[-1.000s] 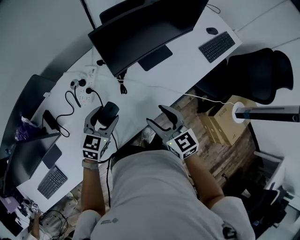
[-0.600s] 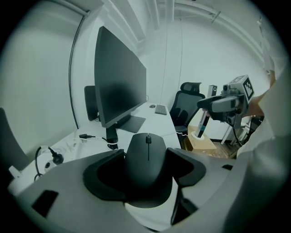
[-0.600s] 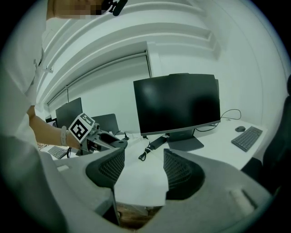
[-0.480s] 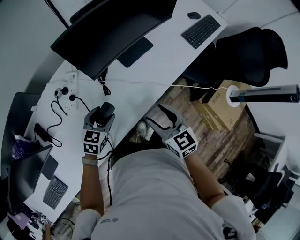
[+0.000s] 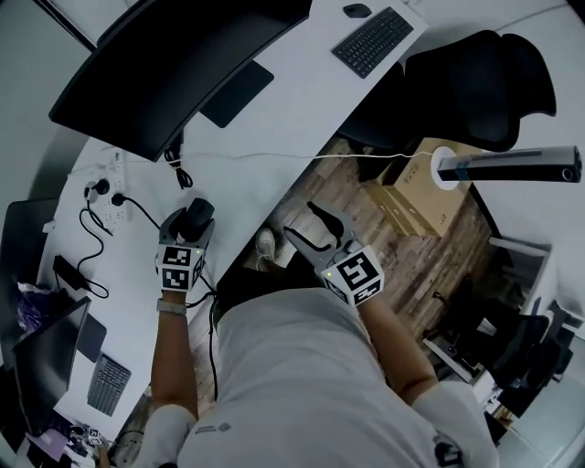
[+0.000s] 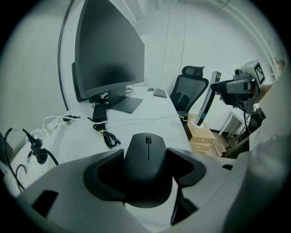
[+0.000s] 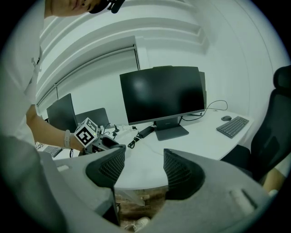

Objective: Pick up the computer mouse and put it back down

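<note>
A black computer mouse [image 5: 198,212] sits between the jaws of my left gripper [image 5: 194,220], over the white desk [image 5: 274,137] near its front edge. In the left gripper view the mouse [image 6: 148,146] fills the gap, and the left gripper [image 6: 148,159] is shut on both its sides. I cannot tell whether the mouse touches the desk. My right gripper [image 5: 309,228] hangs off the desk's edge, over the wooden floor. It stands open with nothing between its fingers, as the right gripper view also shows [image 7: 143,166].
A big dark monitor [image 5: 174,64] stands behind the mouse. A power strip [image 5: 108,178] with black cables lies to the left. A keyboard [image 5: 370,41] and a second mouse [image 5: 356,10] lie at the far right. A black chair [image 5: 475,87] and cardboard boxes [image 5: 411,206] stand on the floor.
The head view has swung, so the desk sits further up and left. My left gripper stays shut on the mouse, now farther from the power strip. The right gripper has barely moved.
</note>
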Demonstrator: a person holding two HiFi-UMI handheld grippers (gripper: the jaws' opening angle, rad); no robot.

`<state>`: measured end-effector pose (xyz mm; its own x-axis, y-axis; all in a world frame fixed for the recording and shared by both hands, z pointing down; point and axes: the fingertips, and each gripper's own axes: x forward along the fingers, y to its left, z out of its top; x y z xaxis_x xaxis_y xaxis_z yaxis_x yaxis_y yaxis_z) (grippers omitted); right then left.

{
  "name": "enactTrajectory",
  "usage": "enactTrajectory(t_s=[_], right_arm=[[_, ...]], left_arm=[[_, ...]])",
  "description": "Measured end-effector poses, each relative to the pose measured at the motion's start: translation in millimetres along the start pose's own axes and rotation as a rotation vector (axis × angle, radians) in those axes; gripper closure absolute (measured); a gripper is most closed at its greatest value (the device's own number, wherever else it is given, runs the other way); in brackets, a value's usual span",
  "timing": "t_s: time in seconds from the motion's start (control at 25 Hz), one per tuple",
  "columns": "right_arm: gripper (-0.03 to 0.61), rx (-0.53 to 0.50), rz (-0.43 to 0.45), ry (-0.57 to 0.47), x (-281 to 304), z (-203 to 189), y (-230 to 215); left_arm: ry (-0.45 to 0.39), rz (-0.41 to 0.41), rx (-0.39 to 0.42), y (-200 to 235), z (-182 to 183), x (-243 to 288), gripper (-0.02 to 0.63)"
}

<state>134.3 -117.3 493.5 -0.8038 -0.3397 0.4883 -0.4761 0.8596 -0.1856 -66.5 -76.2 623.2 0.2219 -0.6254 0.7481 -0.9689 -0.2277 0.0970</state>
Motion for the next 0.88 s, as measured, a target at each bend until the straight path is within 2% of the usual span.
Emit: enactTrajectory(t_s=[0.12,0.44,0.68,0.88], right_arm=[[0.314,0.012,-0.013,0.011,-2.2,-5.7,-5.9],[0.314,0.033,-0.032,0.035,-5.6,-16.1,-17.0],[0.314,0.039,-0.045,0.044,-8.6,-21.1,-22.4],[0.314,0.046,-0.052,0.043,-12.3,-21.7,-25.0]], left_arm=[[0.019,-0.013,-0.012,-3.0,-7.8,11.9,0.323],[0.103,-0.017,0.017,-6.6,-23.6,34.4,0.322],[0.114,-0.009,0.033,-5.7,-28.7,48.9,0.322],[0.125,-0.004,0.079,-9.1,-26.0,52.6,0.322]])
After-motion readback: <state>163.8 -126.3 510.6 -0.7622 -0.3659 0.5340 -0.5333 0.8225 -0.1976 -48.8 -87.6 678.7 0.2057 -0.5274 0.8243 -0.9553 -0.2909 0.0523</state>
